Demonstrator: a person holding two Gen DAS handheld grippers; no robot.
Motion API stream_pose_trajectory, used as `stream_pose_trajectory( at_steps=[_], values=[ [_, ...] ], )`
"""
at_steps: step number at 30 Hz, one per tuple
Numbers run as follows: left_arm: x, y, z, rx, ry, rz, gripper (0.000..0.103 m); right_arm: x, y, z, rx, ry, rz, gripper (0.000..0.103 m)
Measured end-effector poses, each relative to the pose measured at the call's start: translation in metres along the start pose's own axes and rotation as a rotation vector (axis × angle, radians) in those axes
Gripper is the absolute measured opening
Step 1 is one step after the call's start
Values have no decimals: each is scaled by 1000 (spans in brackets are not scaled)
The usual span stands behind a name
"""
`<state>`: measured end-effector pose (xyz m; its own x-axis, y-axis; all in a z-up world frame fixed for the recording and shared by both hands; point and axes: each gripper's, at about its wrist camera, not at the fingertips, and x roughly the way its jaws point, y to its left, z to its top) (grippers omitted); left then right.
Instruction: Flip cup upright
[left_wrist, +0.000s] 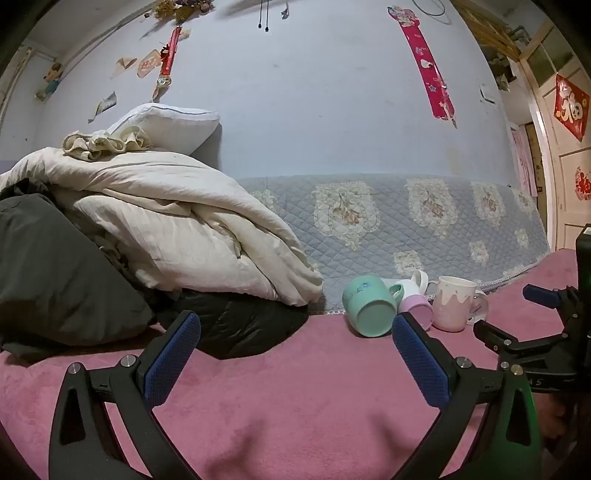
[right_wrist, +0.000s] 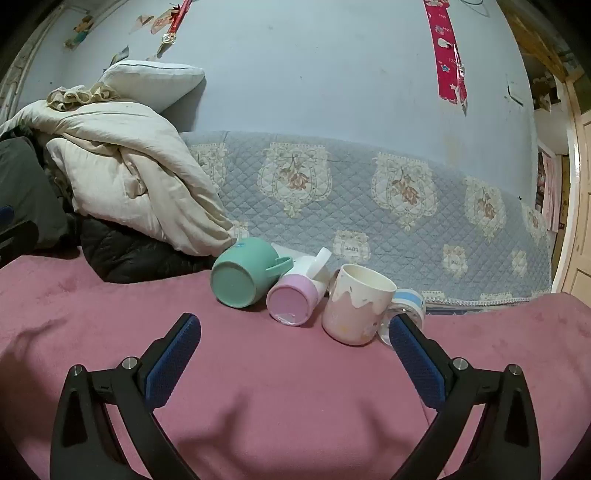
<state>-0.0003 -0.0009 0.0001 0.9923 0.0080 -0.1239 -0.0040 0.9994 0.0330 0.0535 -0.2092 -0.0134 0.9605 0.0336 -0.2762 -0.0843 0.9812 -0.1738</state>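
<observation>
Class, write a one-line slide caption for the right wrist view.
Open right gripper faces green cup and pink cup on their sides, cream mug upright.

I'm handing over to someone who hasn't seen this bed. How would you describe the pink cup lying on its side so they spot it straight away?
Find the blue quilted cover along the wall, where a row of cups sits on the pink blanket. The pink cup is second from the left, between the green cup and the upright cream mug. It lies tipped with its base facing you and has a white top.

Clear cup (right_wrist: 404, 314) half hidden (behind cream mug (right_wrist: 356, 306)).
</observation>
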Motion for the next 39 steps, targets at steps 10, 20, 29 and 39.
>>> stream_pose_trajectory(
  at_steps=[10, 20, 29, 39],
  values=[
    [-3, -2, 1, -4, -5, -9, 103, 0, 0, 0, -2, 3, 0, 103],
    [-3, -1, 0, -2, -7, -10, 103, 1, 1, 0, -2, 5, 0, 103],
    [-2, 0, -1, -3, -6, -10, 103, 2, 1, 0, -3, 7, 0, 103],
    [-2, 0, -1, -3, -4, -10, 103, 3, 1, -1, -3, 9, 0, 103]
  ],
)
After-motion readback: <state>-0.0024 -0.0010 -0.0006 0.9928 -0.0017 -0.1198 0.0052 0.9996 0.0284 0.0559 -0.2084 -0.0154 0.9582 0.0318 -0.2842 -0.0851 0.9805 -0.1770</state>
